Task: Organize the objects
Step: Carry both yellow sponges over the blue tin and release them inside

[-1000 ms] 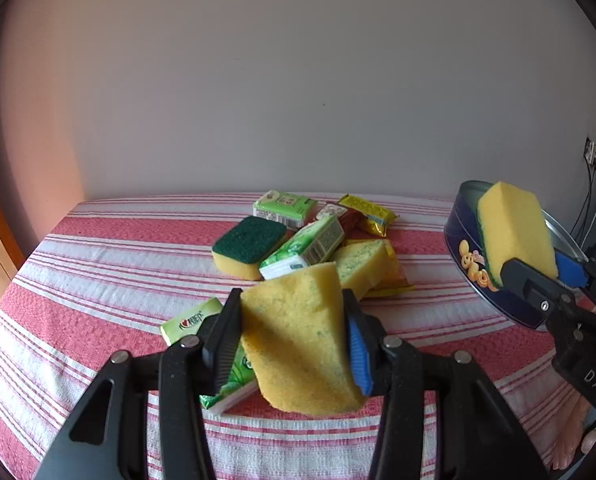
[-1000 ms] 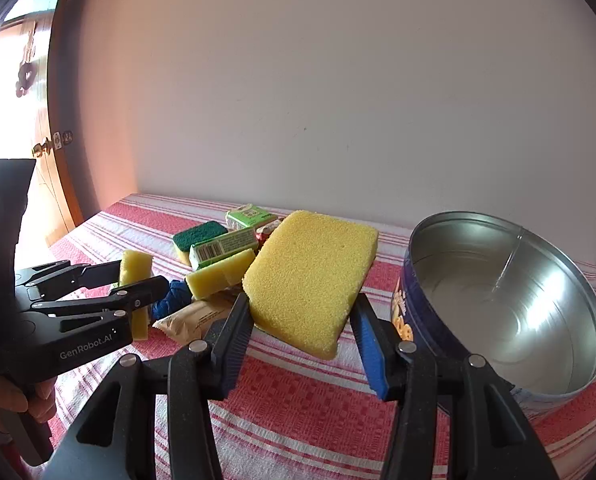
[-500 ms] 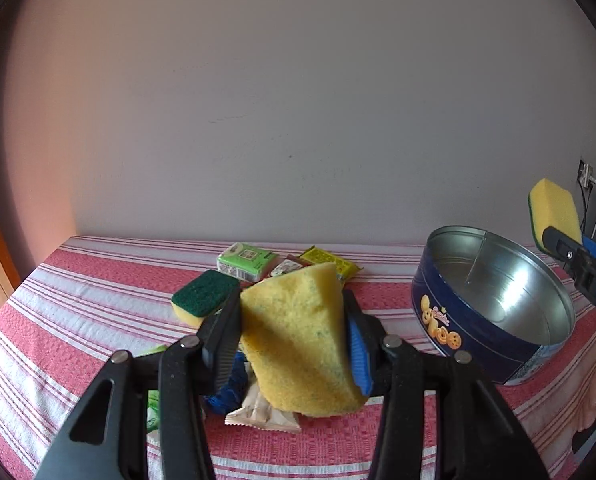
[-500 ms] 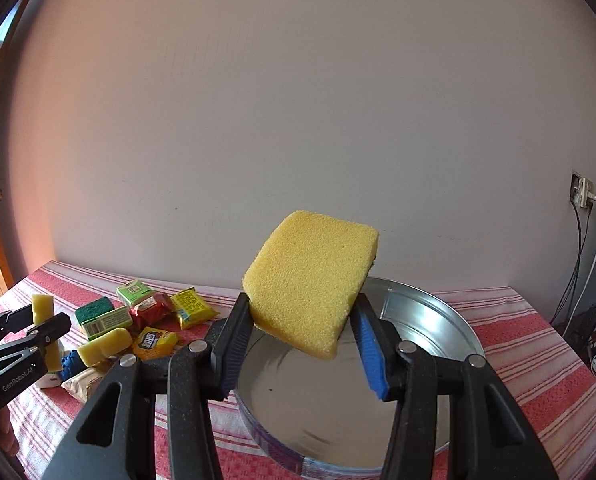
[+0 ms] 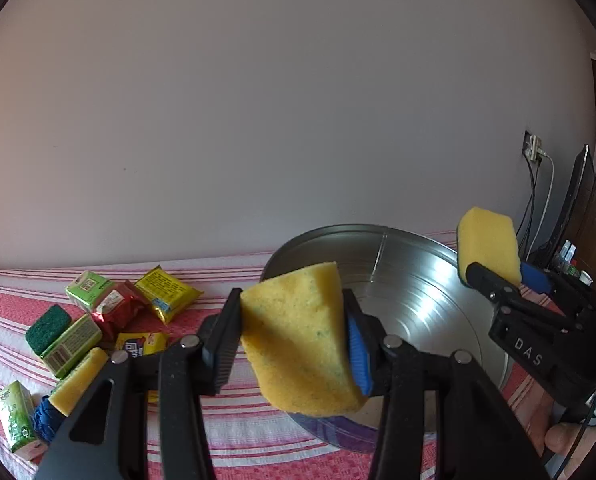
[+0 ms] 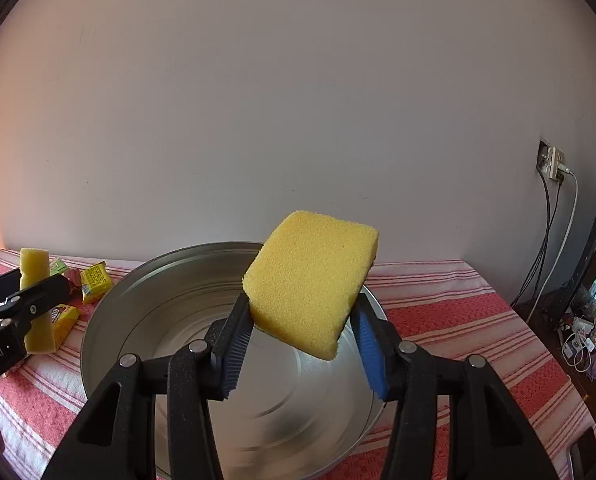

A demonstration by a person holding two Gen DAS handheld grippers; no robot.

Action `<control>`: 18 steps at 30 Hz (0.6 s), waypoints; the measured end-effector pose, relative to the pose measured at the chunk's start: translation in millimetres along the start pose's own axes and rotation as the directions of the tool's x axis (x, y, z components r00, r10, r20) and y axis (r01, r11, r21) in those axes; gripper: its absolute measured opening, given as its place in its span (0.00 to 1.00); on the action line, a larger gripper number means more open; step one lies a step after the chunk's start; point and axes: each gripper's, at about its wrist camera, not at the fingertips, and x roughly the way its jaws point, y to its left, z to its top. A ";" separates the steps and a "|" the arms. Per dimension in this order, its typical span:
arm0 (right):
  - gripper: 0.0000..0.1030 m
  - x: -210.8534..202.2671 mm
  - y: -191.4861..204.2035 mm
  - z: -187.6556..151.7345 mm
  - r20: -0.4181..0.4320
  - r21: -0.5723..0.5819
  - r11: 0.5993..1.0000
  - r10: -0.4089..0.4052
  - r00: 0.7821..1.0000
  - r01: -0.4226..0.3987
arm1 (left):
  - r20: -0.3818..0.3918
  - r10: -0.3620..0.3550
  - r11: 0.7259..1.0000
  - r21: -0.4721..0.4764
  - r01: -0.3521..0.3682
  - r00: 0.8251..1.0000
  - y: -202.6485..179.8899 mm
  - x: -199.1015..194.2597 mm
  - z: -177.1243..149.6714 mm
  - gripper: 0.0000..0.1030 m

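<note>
Two grippers each clamp a sponge over the round metal tin (image 6: 110, 320) on the striped bench (image 6: 478, 320). Left gripper (image 5: 294, 340): jaws pressed onto a yellow sponge wedge (image 5: 302, 340), at the tin's near rim. Right gripper (image 6: 304, 340): jaws closed on a yellow sponge block (image 6: 310, 284), above the tin's interior. Loose packets (image 5: 166, 292) and a green-topped sponge (image 5: 46, 328) lie left of the tin.

The left claw (image 5: 294, 336) gripped a yellow sponge (image 5: 302, 340) before the open round tin (image 5: 418, 292); at right the right claw (image 5: 498, 280) pinched a second yellow sponge (image 5: 488, 240) above the tin's rim; snack packets (image 5: 166, 292) and a green-topped sponge (image 5: 46, 328) lay leftward on the striped table (image 5: 258, 432).
</note>
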 end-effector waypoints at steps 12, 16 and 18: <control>0.64 31.1 -5.7 -11.5 -0.180 0.125 0.989 0.099 0.979 -0.077 | -0.068 0.095 0.994 0.055 -0.091 0.993 -32.4 32.9 -6.2 0.66; 0.69 22.8 -17.6 -10.3 -0.157 0.157 0.987 0.054 0.986 -0.029 | -0.003 0.155 0.987 0.045 -0.155 0.988 -21.7 21.0 -3.2 0.99; 0.76 18.6 -25.1 -9.2 -0.134 0.208 0.977 0.072 0.988 -0.043 | 0.024 0.169 0.985 0.037 -0.169 0.985 -14.5 13.2 -0.1 1.00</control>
